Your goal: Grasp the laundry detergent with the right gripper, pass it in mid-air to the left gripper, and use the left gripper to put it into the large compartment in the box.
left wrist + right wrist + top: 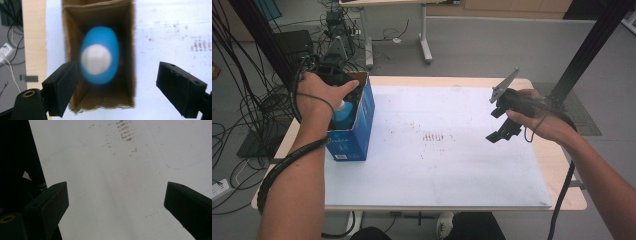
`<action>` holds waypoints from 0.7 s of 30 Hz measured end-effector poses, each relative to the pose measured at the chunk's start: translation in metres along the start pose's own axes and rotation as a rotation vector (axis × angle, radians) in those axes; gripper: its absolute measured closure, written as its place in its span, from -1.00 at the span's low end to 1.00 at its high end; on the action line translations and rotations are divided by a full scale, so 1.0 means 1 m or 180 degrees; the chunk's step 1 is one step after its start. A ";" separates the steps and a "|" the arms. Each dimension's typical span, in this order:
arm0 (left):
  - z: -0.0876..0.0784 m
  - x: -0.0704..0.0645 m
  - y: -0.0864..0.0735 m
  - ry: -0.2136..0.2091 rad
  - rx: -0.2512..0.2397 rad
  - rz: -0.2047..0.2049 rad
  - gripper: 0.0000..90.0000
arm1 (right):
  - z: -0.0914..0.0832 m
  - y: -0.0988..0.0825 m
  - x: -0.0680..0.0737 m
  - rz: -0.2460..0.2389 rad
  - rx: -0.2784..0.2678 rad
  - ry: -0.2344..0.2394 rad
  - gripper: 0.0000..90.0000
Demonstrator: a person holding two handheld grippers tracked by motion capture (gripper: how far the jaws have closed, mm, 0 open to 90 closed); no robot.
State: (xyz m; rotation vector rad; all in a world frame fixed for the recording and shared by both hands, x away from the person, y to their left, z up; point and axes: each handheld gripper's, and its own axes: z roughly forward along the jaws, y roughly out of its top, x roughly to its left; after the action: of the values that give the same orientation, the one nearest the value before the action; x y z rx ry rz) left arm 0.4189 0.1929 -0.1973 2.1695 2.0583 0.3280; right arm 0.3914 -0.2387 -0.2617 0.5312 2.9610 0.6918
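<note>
Pale wooden table (562, 165) under a white sheet (447, 150), smudged with brown marks near the middle; grey floor and loose cables beyond.

Left gripper (115, 87) held above an open blue cardboard box (354, 132) at the sheet's left edge. Jaws parted, nothing between the pads. Below and between the fingers (62, 87), seen down the box's brown interior: blue bottle with white cap (98, 56), blurred, standing inside, clear of both fingers. Bottle's top also seen over the box rim in the high view (344, 112), just beside the left hand (317, 95).

Right gripper (115, 205) held over the sheet's right side (504, 125), well apart from the box. Jaws wide, nothing between; bare stained sheet beneath the fingers (53, 200).
</note>
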 end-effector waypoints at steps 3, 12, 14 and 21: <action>-0.001 -0.011 0.002 -0.0037 -0.0025 0.0079 -0.68 | -0.001 -0.001 -0.002 0.0025 0.0005 -0.0017 -0.87; -0.003 -0.044 0.010 -0.0201 -0.0093 0.0366 -0.76 | -0.004 -0.004 -0.007 0.0033 0.0050 -0.0032 -0.87; -0.003 -0.053 0.012 -0.0219 -0.0101 0.0426 -0.77 | -0.005 -0.004 -0.008 0.0031 0.0066 -0.0046 -0.87; -0.003 -0.074 0.015 -0.0252 -0.0110 0.0575 -0.78 | -0.008 -0.002 -0.011 0.0063 0.0061 -0.0111 -0.87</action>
State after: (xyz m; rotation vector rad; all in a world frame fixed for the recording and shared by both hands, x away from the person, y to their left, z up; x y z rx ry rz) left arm 0.4297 0.1179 -0.1957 2.3134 1.8072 0.2893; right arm 0.3996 -0.2475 -0.2558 0.5688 2.9369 0.6495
